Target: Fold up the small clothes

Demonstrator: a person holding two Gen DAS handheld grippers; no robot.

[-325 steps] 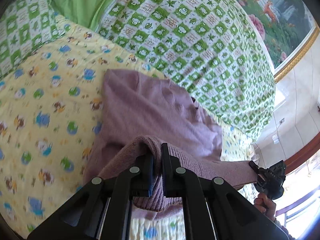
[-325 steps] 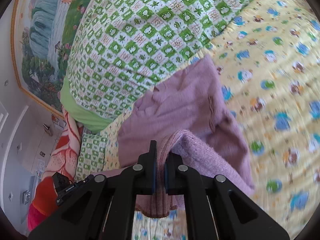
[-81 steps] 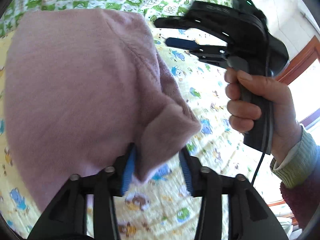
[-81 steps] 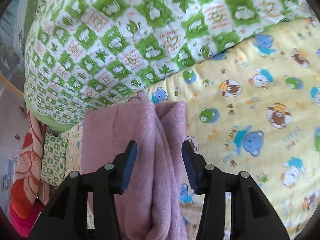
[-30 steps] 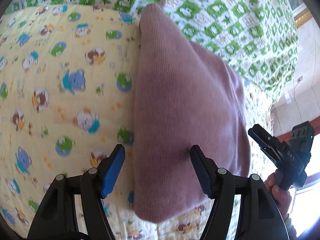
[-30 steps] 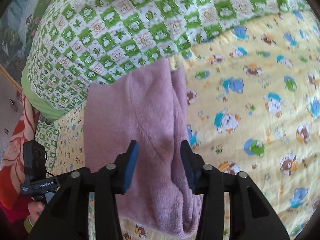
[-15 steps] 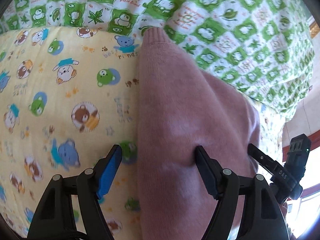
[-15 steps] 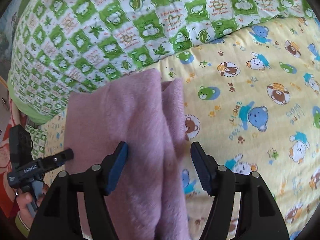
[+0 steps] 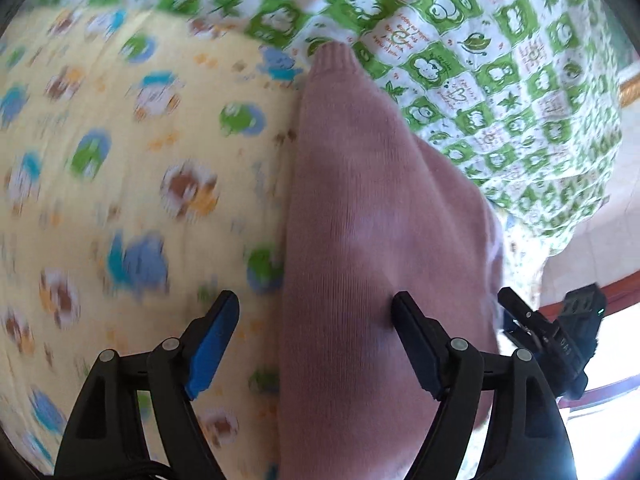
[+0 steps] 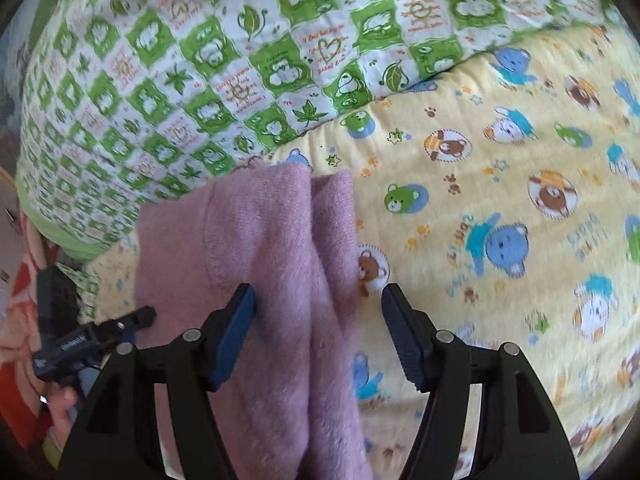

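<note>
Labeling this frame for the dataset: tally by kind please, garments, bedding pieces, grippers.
Garments: 1, the folded pink sweater
Bedding pieces: 2, the yellow bear-print sheet and the green checked quilt
Grippers: 2, the left gripper and the right gripper, both open over the sweater
Total: 5

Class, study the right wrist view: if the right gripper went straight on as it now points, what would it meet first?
Most likely the folded pink sweater, lying between the open right gripper jaws; depth is uncertain.
</note>
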